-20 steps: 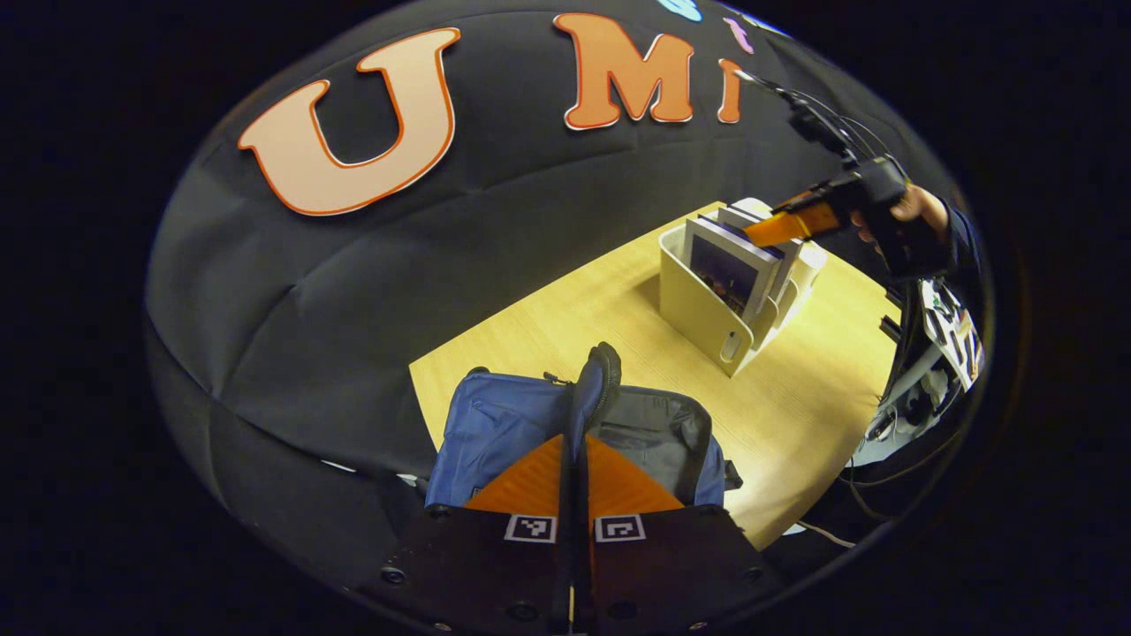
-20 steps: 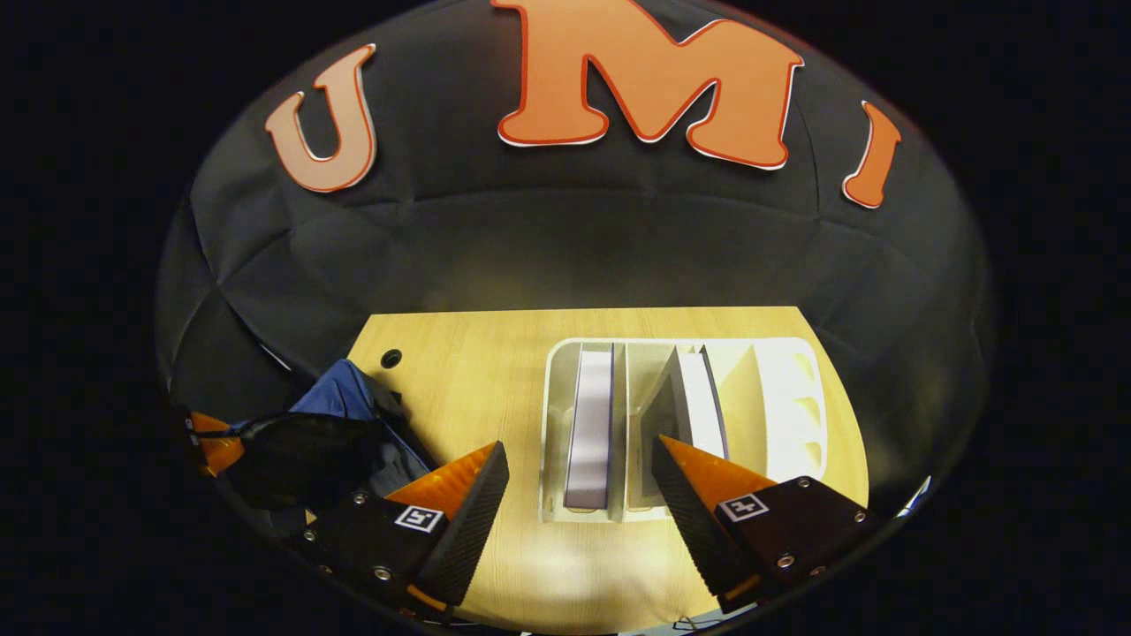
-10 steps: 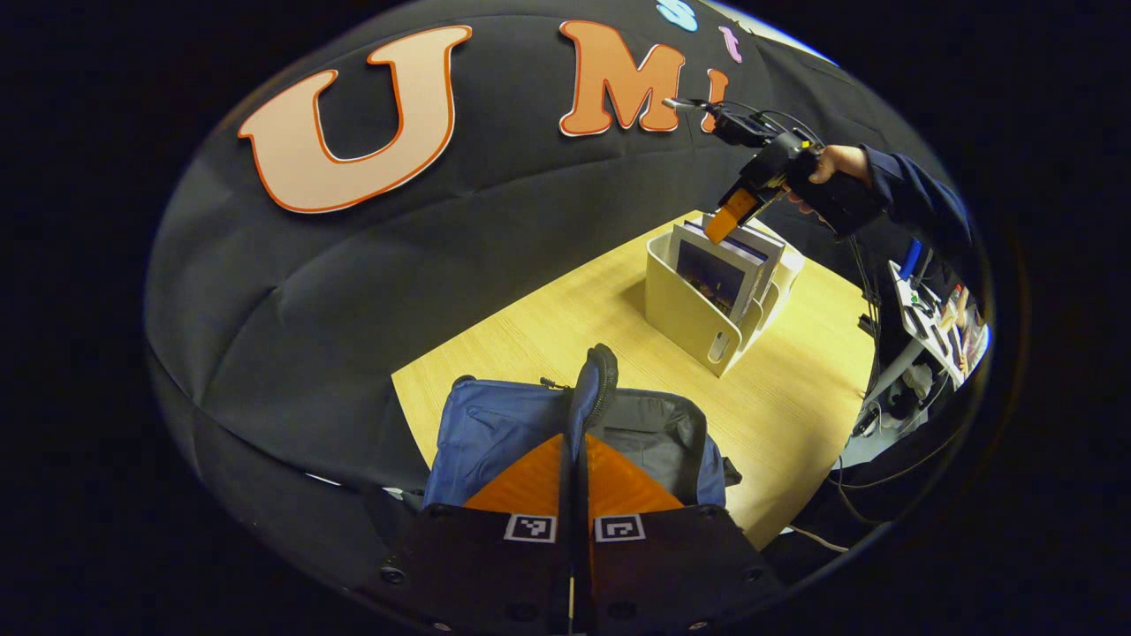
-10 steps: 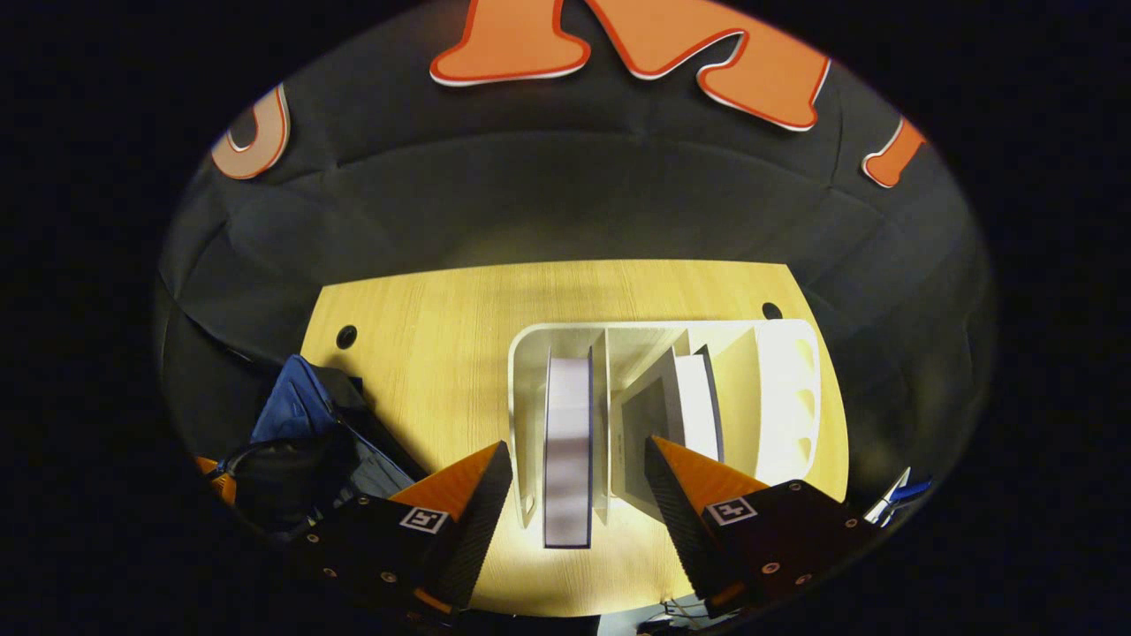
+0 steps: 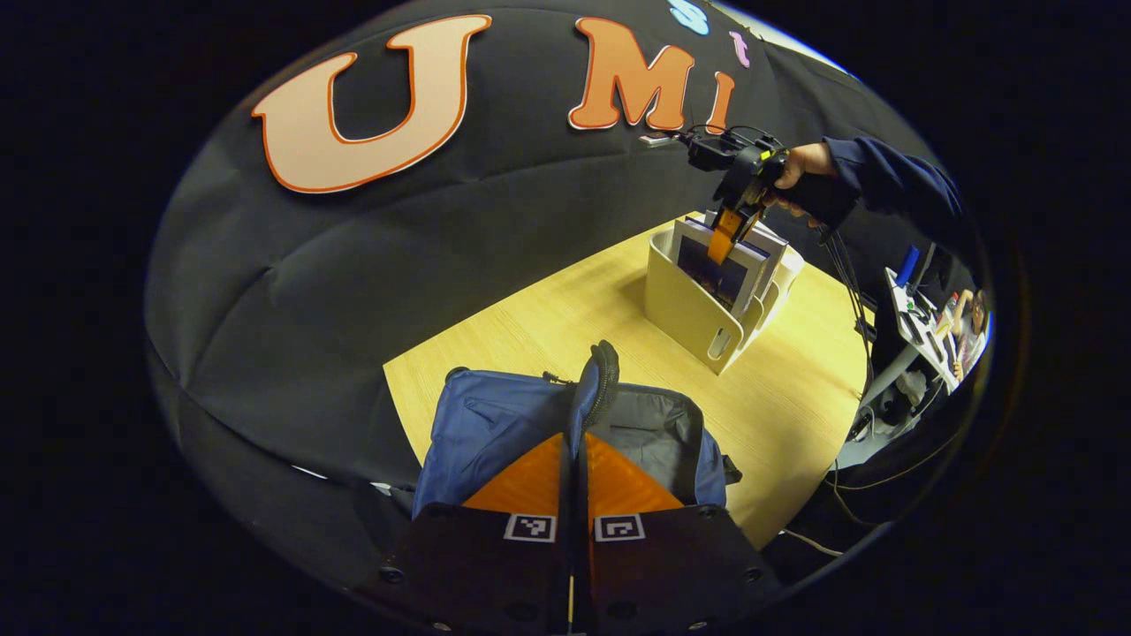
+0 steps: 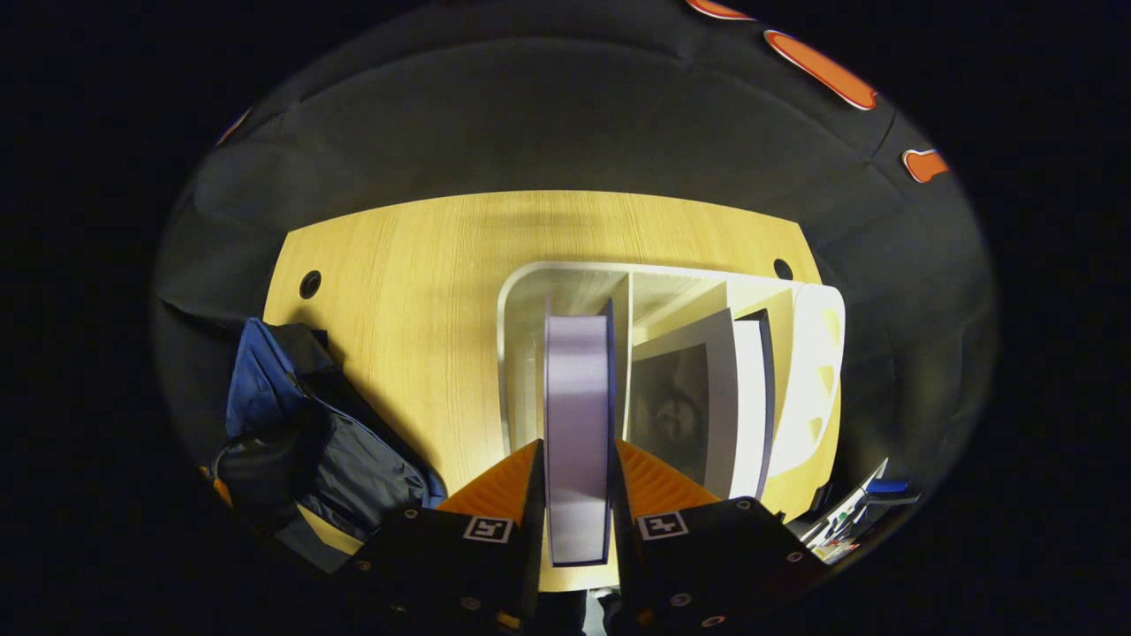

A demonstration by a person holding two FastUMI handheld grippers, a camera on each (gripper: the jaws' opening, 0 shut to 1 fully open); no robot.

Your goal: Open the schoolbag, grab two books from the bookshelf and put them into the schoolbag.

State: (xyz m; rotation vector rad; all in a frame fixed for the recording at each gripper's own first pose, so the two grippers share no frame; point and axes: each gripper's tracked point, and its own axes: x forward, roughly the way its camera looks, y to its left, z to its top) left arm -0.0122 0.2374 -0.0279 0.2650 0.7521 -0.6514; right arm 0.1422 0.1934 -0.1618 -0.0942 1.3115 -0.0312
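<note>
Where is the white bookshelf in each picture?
Left gripper view: the white plastic bookshelf stands upper right on the table, under the right gripper.
Right gripper view: the bookshelf sits in the middle, just ahead of the fingers.
Shared landmark: the blue fabric schoolbag.

A pale matt wood-grain tabletop (image 6: 424, 300) carries a smooth cream plastic bookshelf (image 6: 521, 291) at 12 o'clock — and a soft blue-and-grey cloth schoolbag (image 5: 495, 424), its weave dull.
</note>
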